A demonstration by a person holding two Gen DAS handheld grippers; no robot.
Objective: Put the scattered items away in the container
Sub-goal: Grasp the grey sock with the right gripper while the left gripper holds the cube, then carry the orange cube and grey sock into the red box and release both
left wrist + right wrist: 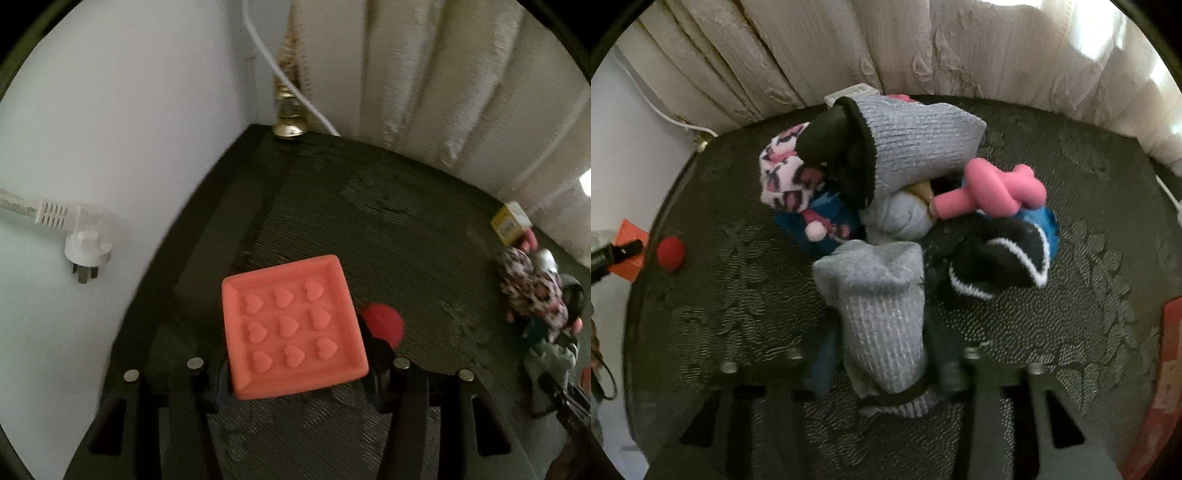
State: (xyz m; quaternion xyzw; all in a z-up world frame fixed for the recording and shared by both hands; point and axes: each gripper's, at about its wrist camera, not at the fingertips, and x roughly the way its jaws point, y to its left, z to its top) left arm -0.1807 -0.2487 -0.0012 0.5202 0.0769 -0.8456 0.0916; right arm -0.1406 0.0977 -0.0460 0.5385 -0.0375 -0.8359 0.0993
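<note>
A cream curtain (886, 48) is hanging along the far side of the scene, filling the twelve o'clock band of the right wrist view. Below it, the dark embossed bench (1052, 314) is taking up most of both views.

In the right wrist view, a pile of socks (908, 192) is sitting at the centre of the bench: a grey ribbed sock with a black cuff (916, 140) is lying at twelve o'clock, a pink-and-black patterned sock (786, 173) at ten o'clock, a knotted pink piece (993, 188) at two o'clock, and a black sock with white trim (1001, 266) at three o'clock. The right claw (882, 369) is gripping a grey sock (875, 295) that is stretching from the pile toward six o'clock, with the dark fingers pressing in on both of its sides. A small red disc (670, 253) is resting on the bench at nine o'clock, well apart from the pile.

In the left wrist view, the left claw (295, 369) is holding a coral square pad with nine raised hearts (291, 325), its lower edges sitting between the fingers, just below centre. The red disc (382, 325) is showing just beside the pad at three o'clock. A white plug (86, 247) is lying at nine o'clock, off the bench. A small brass bell (290, 118) is standing at the bench's far corner at twelve o'clock.

No container is showing clearly in either view.
</note>
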